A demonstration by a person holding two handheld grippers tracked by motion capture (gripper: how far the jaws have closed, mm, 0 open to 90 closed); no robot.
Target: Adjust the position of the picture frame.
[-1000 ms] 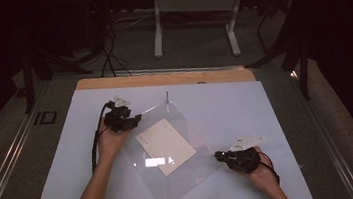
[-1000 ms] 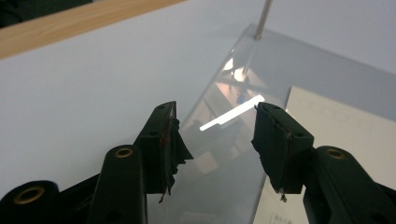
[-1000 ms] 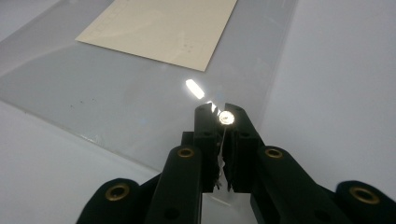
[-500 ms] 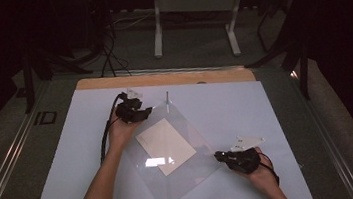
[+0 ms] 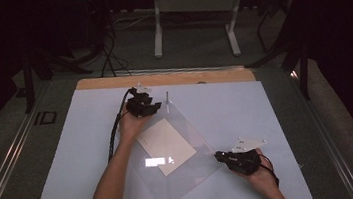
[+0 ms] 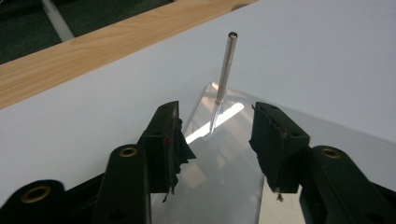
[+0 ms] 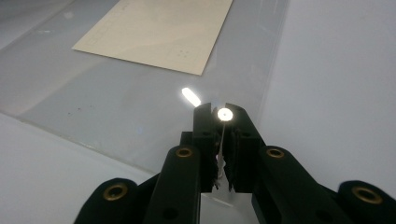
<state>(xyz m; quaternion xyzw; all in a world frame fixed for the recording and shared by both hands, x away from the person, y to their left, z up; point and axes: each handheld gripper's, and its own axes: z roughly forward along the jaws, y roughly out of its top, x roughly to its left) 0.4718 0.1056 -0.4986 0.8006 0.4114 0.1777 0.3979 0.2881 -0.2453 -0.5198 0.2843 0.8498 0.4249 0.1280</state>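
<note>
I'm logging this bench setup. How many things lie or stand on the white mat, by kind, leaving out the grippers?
Clear sheet: 1
Paper card: 1
Metal pins: 2, one upright at the sheet's far corner, one at the near right corner, gripped by the right gripper
Total: 4

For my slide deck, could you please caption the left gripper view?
Open left hand-held gripper lined up on an upright metal pin at the corner of a clear plastic sheet.
</note>
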